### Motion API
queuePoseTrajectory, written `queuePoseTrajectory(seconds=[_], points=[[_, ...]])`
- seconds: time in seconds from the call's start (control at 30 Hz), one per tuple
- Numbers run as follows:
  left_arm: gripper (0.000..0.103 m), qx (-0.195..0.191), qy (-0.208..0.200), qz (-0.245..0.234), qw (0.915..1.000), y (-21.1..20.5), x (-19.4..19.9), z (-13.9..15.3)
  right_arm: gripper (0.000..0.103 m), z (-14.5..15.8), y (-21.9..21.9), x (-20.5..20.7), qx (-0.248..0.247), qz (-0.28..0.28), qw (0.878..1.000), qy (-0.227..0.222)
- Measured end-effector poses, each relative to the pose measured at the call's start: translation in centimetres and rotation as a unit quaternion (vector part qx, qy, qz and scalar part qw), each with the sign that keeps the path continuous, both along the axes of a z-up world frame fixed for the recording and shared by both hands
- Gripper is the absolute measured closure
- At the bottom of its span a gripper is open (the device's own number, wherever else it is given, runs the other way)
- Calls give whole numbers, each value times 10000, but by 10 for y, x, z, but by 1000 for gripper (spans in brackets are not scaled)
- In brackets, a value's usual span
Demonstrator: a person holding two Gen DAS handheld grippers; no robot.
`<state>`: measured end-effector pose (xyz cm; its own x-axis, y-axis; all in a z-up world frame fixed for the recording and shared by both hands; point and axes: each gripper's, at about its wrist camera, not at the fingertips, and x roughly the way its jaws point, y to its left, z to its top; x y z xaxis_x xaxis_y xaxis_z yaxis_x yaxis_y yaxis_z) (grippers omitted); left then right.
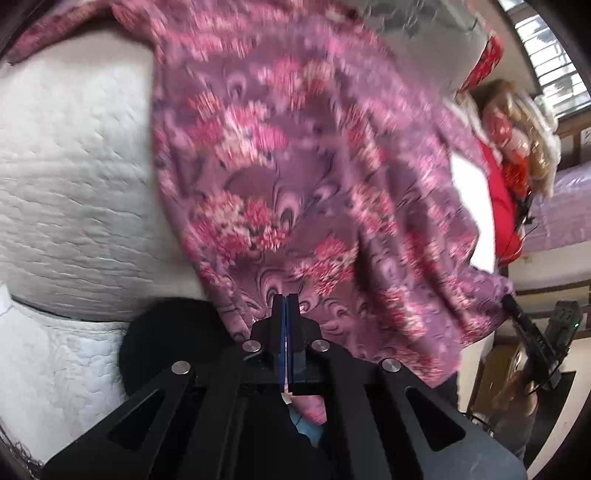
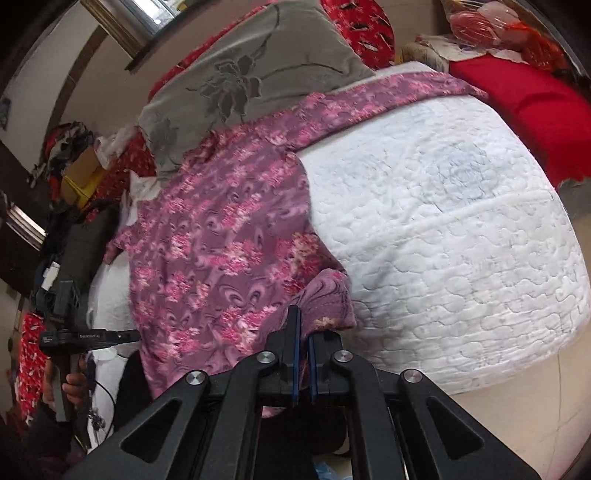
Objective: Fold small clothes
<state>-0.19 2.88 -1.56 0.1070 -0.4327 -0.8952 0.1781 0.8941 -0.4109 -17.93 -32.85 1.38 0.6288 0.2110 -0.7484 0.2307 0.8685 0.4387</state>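
A white quilted mattress [image 2: 443, 221] filled most of both views, its near edge dropping away toward the pale floor. Over its corner lay the purple floral garment [image 2: 221, 240], spread from the far edge down across the top and hanging off the near side toward the person; one long strip of it, perhaps a sleeve, ran off along the far edge of the mattress. The cloth was blurred in the left wrist view [image 1: 295, 177], so its folds could not be read there.

Behind the garment a grey pillow with a flower print [image 2: 240, 74] leaned against red patterned bedding [image 2: 358, 26]. A red blanket [image 2: 535, 110] lay off to the right of the mattress, with plastic-wrapped bundles [image 2: 491, 18] piled past it. At the left stood a cluttered heap of boxes and clothes [image 2: 74, 155].

The right gripper [image 2: 303, 332] was pinching a bunched hem of the garment, the fabric rising just above its tips. The left gripper [image 1: 286, 306] had its fingers pressed flat together at the garment's lower edge; pink cloth showed behind the finger bases, and it seemed to be nipping the fabric. Seen from the right, that same tool [image 2: 92, 336] reached the cloth's left border, gripped by a hand [image 2: 72, 387].
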Motion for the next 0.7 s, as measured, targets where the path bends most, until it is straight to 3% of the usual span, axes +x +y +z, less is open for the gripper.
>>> queuePoseTrajectory(seconds=[0.13,0.23,0.27,0.3,0.33,0.4,0.6,0.7], points=[[103,-645,-261,369,9969,39,-4,50,100,23,0,-10,310,45,9989,-357],[100,-744,-362,232,9963,50,-7,72,100,46,0,-20,471,80,9964,-695],[97,-745,-324,159,9966,50,-8,70,100,50,1,-21,415,81,9965,-727],[85,-604,-295,141,9976,47,-7,63,100,52,1,-21,368,87,9966,-735],[62,-446,-297,187,9984,41,-4,54,100,51,1,-19,332,99,9969,-713],[43,-194,-301,205,9991,33,-1,28,100,45,1,-16,321,45,9976,-611],[43,198,611,260,9976,4,10,-37,100,23,5,-9,417,94,9985,-353],[44,472,546,0,9974,-15,8,-44,100,17,2,-5,394,54,9988,-271]])
